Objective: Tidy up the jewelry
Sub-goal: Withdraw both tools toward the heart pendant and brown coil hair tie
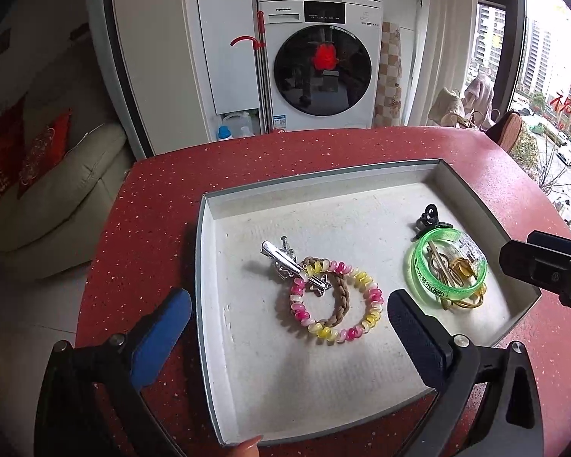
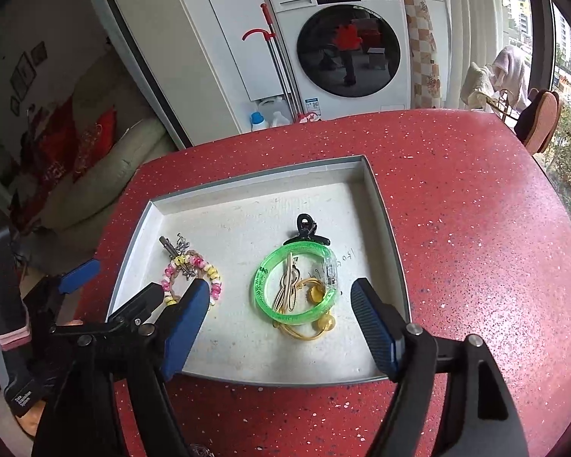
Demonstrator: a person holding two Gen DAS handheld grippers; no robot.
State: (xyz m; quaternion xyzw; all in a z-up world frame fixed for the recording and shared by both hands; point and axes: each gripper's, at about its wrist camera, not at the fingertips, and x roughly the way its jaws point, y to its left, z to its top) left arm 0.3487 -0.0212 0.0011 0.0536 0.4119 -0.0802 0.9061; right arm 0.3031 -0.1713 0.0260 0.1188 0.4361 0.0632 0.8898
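Jewelry (image 1: pixel 333 297) in tray (image 1: pixel 323 198), seemingly tangled

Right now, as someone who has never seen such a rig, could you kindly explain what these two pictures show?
A person holds a pair of hand-held tongs in each hand; a fisheye camera on each looks along its fingers. One picture is from the left tongs, the other from the right tongs. Both stand open, holding nothing. On the red table lies a shallow grey tray. In it, on one side: a pink-and-yellow coil hair tie, a brown braided band and a silver clip. On the other: a green bangle, a black claw clip and yellow hair ties.
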